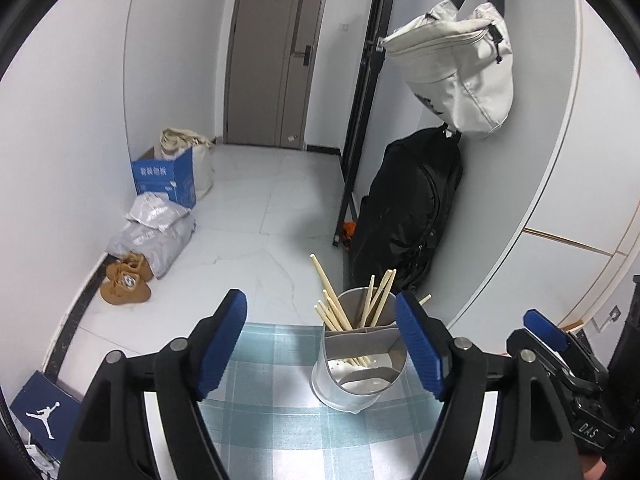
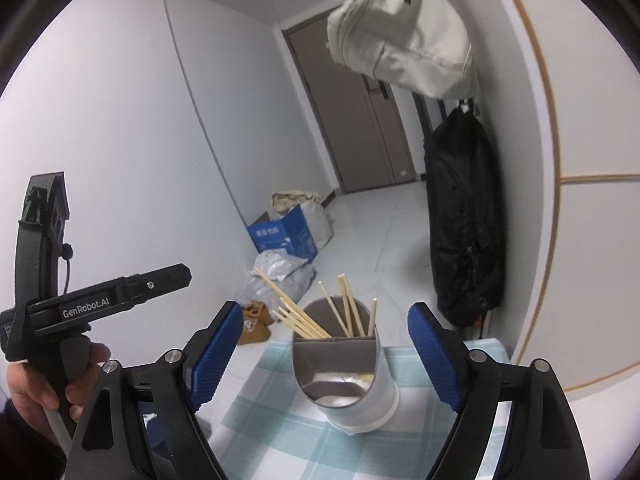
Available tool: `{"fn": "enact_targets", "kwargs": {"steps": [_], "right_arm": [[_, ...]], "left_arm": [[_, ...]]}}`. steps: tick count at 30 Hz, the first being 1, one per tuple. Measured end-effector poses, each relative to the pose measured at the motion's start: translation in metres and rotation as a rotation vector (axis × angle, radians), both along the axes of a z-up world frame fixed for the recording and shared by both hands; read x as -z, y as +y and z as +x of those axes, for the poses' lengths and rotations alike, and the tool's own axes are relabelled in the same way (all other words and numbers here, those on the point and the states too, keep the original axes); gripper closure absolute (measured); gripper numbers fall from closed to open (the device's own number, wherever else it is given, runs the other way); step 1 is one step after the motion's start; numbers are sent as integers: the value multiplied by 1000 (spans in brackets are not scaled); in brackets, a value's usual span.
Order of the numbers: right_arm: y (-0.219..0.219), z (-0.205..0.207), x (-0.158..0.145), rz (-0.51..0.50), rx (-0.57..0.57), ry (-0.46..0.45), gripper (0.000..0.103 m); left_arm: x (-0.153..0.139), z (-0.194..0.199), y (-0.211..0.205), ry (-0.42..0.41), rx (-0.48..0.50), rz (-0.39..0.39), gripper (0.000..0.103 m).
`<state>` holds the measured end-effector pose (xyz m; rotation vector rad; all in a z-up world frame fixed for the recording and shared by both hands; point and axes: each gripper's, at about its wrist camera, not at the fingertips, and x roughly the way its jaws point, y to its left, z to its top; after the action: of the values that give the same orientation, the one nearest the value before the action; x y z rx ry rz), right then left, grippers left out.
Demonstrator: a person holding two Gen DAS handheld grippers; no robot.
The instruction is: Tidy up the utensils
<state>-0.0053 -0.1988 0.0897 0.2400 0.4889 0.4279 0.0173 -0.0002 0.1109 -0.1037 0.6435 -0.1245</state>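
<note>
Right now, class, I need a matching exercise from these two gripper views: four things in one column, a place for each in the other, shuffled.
Things:
1. chopsticks
2. white bag
3. brown slippers
4. metal utensil holder

Places:
A. standing on the checked tablecloth
B. on the floor by the left wall
C. hanging high on the right wall
D. standing in the holder's rear compartments

Pairs: 1-D, 2-C, 3-B, 4-A
</note>
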Motion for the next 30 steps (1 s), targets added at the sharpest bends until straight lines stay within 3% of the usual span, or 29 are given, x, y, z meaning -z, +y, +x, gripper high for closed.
{"fn": "enact_targets", "kwargs": {"steps": [5, 7, 12, 17, 30], "right_arm": [[-4, -20, 0, -13, 26, -58, 6], [-5, -28, 1, -17, 39, -91, 4], [-7, -46, 7, -31, 61, -152, 0], [-7, -64, 16, -46, 89, -219, 0], [0, -77, 46, -80, 84, -233, 0]], "left_arm": [[0, -18, -4, -44, -8, 12, 27], [1, -24, -3, -59, -14, 16, 21], [9, -42, 0, -110, -35, 30, 19], [21, -53, 2, -138, -46, 44, 18], [62, -64, -3, -186, -79, 77, 18]]}}
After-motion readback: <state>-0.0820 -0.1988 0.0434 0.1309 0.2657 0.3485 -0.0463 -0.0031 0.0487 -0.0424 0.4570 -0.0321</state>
